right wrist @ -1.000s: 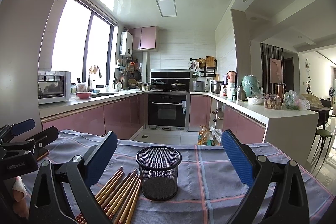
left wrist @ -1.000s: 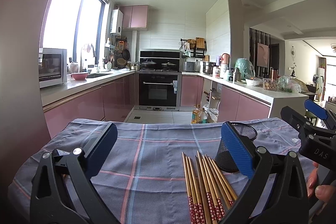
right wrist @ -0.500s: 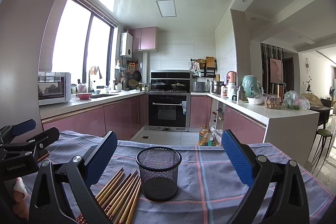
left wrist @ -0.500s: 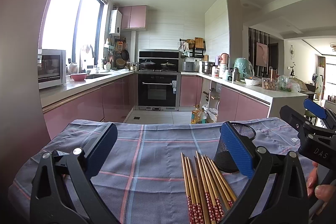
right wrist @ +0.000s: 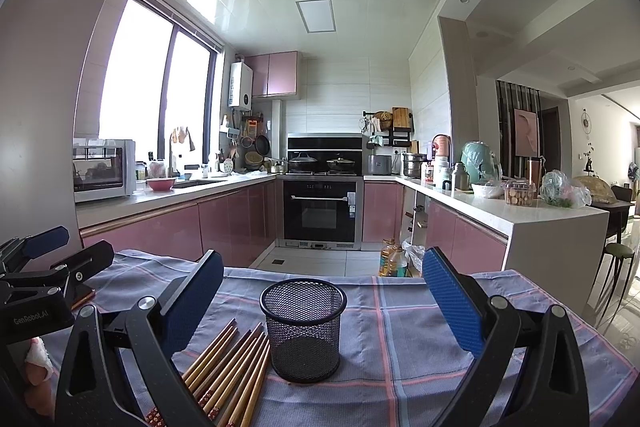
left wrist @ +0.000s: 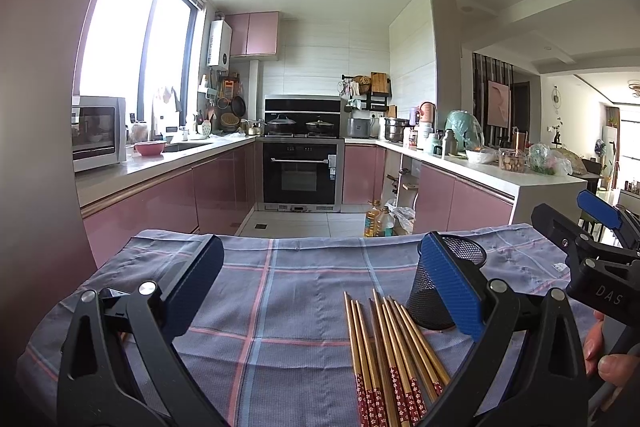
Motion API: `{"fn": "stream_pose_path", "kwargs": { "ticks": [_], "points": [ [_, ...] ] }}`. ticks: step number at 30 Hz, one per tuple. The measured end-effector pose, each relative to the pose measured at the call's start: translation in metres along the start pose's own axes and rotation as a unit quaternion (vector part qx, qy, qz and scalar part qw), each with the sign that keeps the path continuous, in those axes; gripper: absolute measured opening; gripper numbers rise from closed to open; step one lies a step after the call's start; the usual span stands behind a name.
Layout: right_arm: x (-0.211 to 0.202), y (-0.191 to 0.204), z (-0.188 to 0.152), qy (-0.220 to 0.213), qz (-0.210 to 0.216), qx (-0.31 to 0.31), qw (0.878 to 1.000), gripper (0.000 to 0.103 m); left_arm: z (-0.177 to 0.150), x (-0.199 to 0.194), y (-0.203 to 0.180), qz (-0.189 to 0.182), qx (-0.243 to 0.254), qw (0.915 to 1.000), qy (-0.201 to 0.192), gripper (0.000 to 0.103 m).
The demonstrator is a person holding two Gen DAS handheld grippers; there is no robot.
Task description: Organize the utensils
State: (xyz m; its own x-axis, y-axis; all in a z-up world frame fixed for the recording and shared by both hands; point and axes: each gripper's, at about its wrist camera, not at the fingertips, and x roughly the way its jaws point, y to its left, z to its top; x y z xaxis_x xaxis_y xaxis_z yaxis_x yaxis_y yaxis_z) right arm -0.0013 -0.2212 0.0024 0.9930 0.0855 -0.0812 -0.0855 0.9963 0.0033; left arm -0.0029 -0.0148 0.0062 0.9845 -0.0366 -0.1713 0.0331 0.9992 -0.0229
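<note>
Both grippers hang over the plaid cloth (left wrist: 280, 307) with jaws spread wide, nothing pinched. Mesh cup (right wrist: 303, 327) stands upright dead center between the right gripper (right wrist: 322, 301) jaws; chopsticks (left wrist: 388, 347) lie bundled nearer the left gripper (left wrist: 324, 285)'s right jaw, just beside the cup.

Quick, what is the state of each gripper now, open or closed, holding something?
Left gripper: open, holding nothing; the chopsticks lie on the cloth.
Right gripper: open, holding nothing; the mesh cup stands between its fingers, untouched.

Chopsticks (right wrist: 230, 367) left of cup (right wrist: 303, 329); both on cloth (right wrist: 420, 347)
</note>
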Motion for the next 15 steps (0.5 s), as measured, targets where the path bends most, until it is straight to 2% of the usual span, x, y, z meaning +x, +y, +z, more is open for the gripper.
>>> {"fn": "stream_pose_path", "kwargs": {
  "ticks": [15],
  "points": [
    [-0.0011, 0.0000, -0.0005, 0.000, 0.000, 0.001, 1.000, 0.096, -0.0008, -0.0015, 0.0054, 0.002, 0.001, 1.0000, -0.003, 0.097]
  ]
}}
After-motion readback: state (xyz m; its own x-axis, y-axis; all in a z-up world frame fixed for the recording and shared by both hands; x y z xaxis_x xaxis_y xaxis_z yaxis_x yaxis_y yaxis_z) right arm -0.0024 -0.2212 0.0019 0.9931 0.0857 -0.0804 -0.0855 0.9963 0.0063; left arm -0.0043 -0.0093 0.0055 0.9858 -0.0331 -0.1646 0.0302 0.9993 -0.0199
